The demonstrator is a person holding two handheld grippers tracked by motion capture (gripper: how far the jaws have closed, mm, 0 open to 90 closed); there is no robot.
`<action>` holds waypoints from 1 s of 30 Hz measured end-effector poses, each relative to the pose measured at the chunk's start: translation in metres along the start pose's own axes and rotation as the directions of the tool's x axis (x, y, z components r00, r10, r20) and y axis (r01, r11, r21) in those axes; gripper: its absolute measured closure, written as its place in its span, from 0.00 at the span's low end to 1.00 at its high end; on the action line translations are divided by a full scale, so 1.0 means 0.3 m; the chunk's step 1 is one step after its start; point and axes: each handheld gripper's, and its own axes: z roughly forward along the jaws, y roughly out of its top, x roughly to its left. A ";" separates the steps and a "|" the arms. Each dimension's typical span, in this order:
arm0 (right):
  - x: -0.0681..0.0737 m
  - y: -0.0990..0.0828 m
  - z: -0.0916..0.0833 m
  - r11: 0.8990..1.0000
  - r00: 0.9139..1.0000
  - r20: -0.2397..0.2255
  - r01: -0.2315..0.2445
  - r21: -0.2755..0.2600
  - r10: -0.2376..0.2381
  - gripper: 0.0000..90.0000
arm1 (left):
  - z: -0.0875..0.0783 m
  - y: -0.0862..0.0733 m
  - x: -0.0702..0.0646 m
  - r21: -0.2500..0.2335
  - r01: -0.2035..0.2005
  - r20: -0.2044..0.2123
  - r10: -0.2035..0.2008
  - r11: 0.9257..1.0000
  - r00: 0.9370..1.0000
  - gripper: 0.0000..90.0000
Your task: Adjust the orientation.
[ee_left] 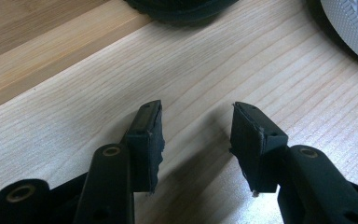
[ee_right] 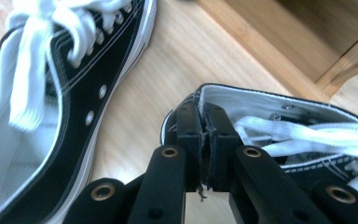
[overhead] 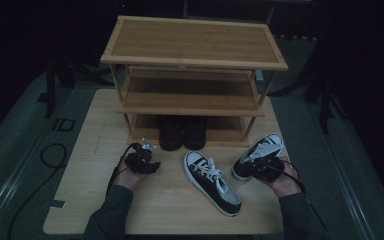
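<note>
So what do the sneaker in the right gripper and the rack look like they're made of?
Sneaker held in the right gripper: black woven fabric, probably canvas, with white stitching, flat white laces and a white lining. The sole edge looks like white rubber. Rack: pale slatted wood, possibly bamboo, with visible grain and a matte finish.

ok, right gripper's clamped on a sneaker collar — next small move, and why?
Probably lift that held sneaker toward the rack: the right gripper is shut on its heel collar, the bottom shelf has free space beside the dark shoes, and the left gripper is open over bare table.
</note>
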 end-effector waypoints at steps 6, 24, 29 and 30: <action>-0.023 -0.033 -0.028 0.999 0.997 -0.065 -0.040 -0.027 0.038 0.90 | 0.000 0.002 -0.002 0.004 -0.002 -0.002 0.002 1.000 1.000 0.60; -0.107 -0.040 -0.068 0.970 0.961 0.145 -0.224 -0.097 0.237 0.62 | 0.001 0.002 0.002 0.002 0.003 0.006 -0.003 1.000 1.000 0.60; -0.126 -0.052 -0.055 0.958 0.941 0.184 -0.273 -0.089 0.285 0.54 | 0.001 0.002 0.002 0.001 0.003 0.006 -0.003 1.000 1.000 0.60; -0.129 -0.054 -0.051 0.956 0.936 0.194 -0.282 -0.087 0.294 0.52 | 0.001 0.002 0.002 0.001 0.003 0.007 -0.003 1.000 1.000 0.60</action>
